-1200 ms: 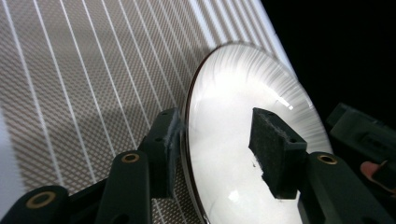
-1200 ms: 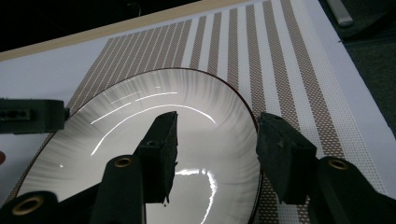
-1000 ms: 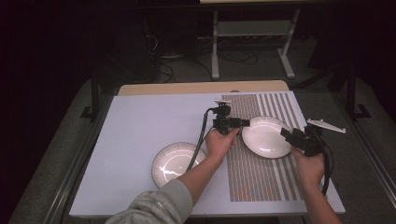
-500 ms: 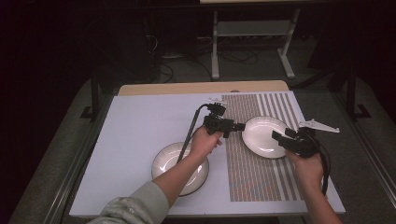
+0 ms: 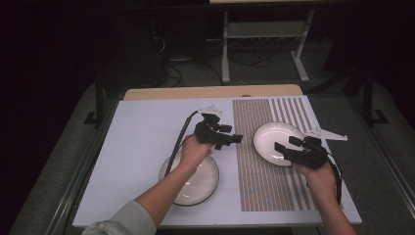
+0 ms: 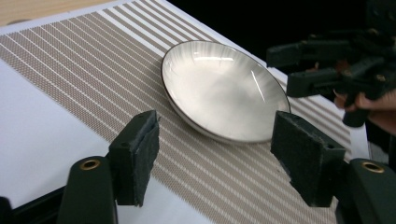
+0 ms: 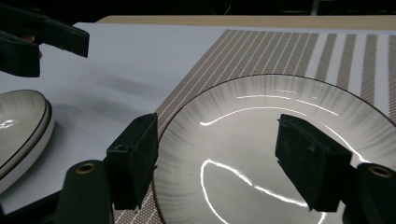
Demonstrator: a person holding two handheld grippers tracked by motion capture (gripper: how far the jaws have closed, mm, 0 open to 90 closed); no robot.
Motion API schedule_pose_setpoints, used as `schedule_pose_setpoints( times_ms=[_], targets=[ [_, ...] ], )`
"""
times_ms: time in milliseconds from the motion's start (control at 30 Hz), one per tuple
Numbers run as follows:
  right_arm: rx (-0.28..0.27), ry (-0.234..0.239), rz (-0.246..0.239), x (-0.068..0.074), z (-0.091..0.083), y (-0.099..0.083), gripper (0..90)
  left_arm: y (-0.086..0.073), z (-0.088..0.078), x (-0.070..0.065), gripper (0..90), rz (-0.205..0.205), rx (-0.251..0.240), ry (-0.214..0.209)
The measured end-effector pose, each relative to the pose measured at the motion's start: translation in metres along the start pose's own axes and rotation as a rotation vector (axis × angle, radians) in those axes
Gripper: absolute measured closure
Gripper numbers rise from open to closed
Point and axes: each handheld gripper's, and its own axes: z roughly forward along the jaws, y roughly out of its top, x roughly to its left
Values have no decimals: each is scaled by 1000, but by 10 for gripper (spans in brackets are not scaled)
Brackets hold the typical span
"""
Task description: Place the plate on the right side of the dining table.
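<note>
The left tongs (image 5: pixel 234 139) are hanging released, jaws wide with nothing between them; they have just been opening. They are hovering to the left of the plate on the striped mat (image 5: pixel 280 143), clear of its rim, and in the left gripper view that plate (image 6: pixel 226 91) is lying ahead of the pads, untouched. The right tongs (image 5: pixel 285 147) are likewise released and have just been opening, poised over the near right edge of the same plate; in the right gripper view the plate (image 7: pixel 280 149) is showing between and beyond the spread pads, which are not pressing on it.

The plate is sitting flat on the striped mat (image 5: pixel 254 186), which is covering the right part of the worktop (image 5: pixel 142 132). To the left of that plate, off the mat, a stack of plates (image 5: pixel 195 182) is resting under the left forearm.

Judging by this, the placing step is finishing: the plate is set down and let go. The next move is probably calling for the left hand to swing back to the stack and take the top plate by its rim without dragging the one beneath.
</note>
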Motion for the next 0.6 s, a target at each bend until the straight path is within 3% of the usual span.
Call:
schedule_pose_setpoints(
  times_ms=[67,233,467,600],
  targets=[
    [1,11,-22,2,0,-1,287,-3,-8,-1,314,29,-2,1],
    [-10,48,-52,7,-1,-1,270,-9,-29,-1,313,50,-12,-1],
    [-39,123,-94,15,0,-1,250,-21,-54,4,300,45,-46,-5],
    [-61,139,-118,20,0,1,242,-31,-71,4,299,93,-63,12]
  ],
)
